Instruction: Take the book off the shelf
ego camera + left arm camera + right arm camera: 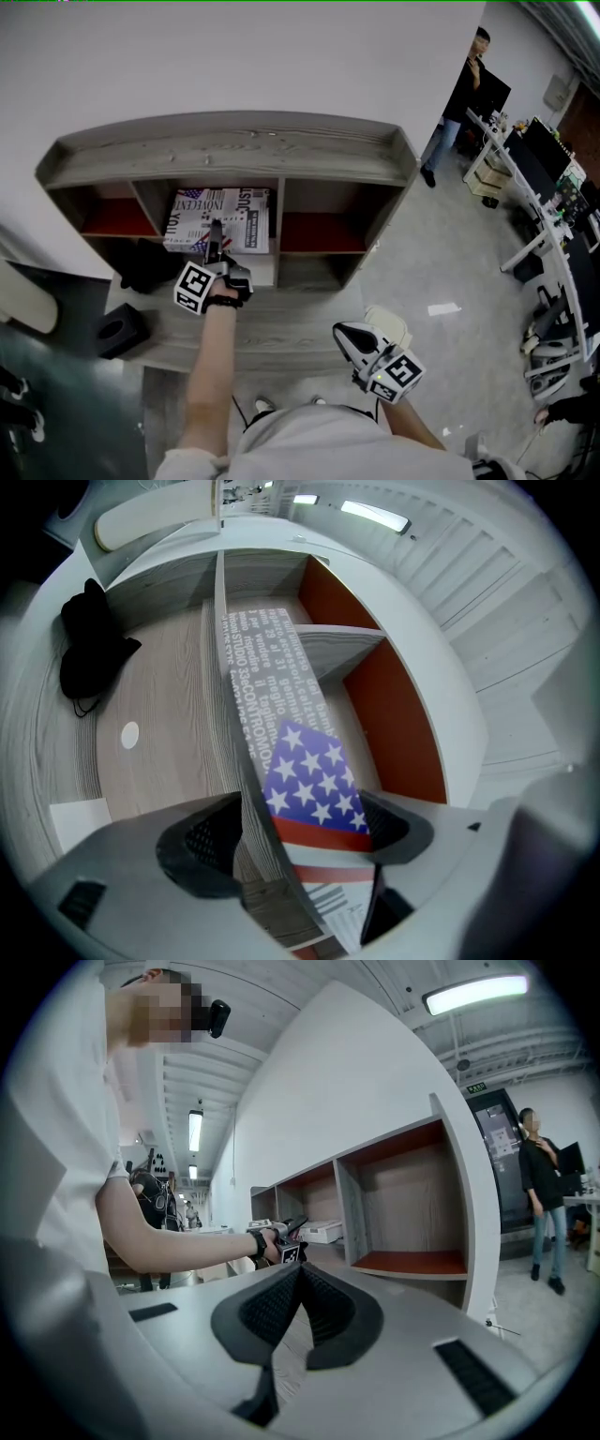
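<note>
The book [217,217], with newsprint and a stars-and-stripes cover, leans out of the middle compartment of the grey wooden shelf [234,155]. My left gripper [215,230] is shut on the book's near edge. In the left gripper view the book [300,780] runs up from between the jaws of the left gripper [300,841] into the compartment. My right gripper [342,333] hangs low at the front right, shut and empty. In the right gripper view the right gripper [298,1279] has its pads pressed together, facing the shelf [403,1204].
A black bag [145,267] sits in the lower left of the shelf, and a black box [117,330] lies on the wooden ledge [281,323]. The compartments with red backs [319,232] hold nothing. A person [464,94] stands far right beside desks with monitors [544,169].
</note>
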`<state>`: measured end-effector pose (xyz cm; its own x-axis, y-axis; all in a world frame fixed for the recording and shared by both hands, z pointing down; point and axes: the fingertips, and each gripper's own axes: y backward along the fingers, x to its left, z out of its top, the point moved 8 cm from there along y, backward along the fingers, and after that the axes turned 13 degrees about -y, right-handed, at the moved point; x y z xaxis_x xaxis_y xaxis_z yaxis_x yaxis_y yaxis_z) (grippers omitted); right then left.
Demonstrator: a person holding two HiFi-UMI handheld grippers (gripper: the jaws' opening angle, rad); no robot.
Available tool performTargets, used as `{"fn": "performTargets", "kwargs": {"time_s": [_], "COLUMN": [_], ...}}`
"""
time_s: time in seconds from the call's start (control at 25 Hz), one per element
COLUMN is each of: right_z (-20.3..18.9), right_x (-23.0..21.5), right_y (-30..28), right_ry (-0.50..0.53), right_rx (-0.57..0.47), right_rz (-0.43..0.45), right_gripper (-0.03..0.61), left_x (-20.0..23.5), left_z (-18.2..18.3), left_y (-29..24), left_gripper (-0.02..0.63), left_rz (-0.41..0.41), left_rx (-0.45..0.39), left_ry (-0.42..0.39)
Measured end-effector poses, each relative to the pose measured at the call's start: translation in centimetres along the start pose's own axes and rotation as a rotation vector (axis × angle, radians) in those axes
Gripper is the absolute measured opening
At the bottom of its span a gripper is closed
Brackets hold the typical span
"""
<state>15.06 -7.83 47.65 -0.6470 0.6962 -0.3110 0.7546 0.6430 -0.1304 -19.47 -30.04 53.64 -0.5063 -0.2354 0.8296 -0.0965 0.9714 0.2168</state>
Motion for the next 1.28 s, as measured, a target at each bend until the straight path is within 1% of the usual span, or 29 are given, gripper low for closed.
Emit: {"fn": "performTargets", "kwargs": {"time_s": [0.08, 0.16, 0.4, 0.52, 0.6, 0.76, 0.96, 1.08, 1.2, 1.28], "right_z": [0.0, -0.1, -0.3, -0.4, -0.6, -0.7, -0.8, -1.0, -1.2, -1.3], "right_x": [0.0, 0.0, 0.1, 0.2, 0.2, 0.4, 0.8, 0.7, 0.6, 0.7], "right_y": [-0.1, 0.0, -0.1, 0.0, 0.0, -0.2, -0.1, 0.3, 0.8, 1.1], "right_ry": [0.0, -0.001, 0.002, 0.002, 0.001, -0.002, -0.001, -0.004, -0.01, -0.014], "right_rx": [0.002, 0.004, 0.005, 0.005, 0.005, 0.01, 0.017, 0.016, 0.011, 0.009], "right_rz": [0.008, 0.012, 0.03, 0.039, 0.045, 0.061, 0.078, 0.078, 0.075, 0.073], "right_gripper": [0.023, 0.023, 0.023, 0.023, 0.023, 0.023, 0.023, 0.023, 0.023, 0.023], "left_x": [-0.1, -0.2, 0.4, 0.4, 0.3, 0.2, -0.2, -0.4, -0.5, -0.8], "left_z": [0.1, 0.1, -0.2, -0.3, -0.6, -1.2, -1.8, -2.0, -2.1, -2.0], "left_y": [0.4, 0.6, 1.4, 2.1, 2.7, 3.7, 4.1, 4.4, 4.9, 5.2], "left_gripper": [0.376, 0.34, 0.281, 0.251, 0.204, 0.204, 0.204, 0.204, 0.199, 0.196], "left_rz": [-0.012, -0.024, -0.052, -0.093, -0.117, -0.132, -0.161, -0.156, -0.143, -0.15], "left_rx": [0.0, 0.005, 0.007, -0.004, 0.004, 0.028, 0.031, 0.035, 0.02, -0.004], "left_ry": [-0.015, -0.011, 0.045, 0.074, 0.081, 0.079, 0.127, 0.126, 0.13, 0.137]}}
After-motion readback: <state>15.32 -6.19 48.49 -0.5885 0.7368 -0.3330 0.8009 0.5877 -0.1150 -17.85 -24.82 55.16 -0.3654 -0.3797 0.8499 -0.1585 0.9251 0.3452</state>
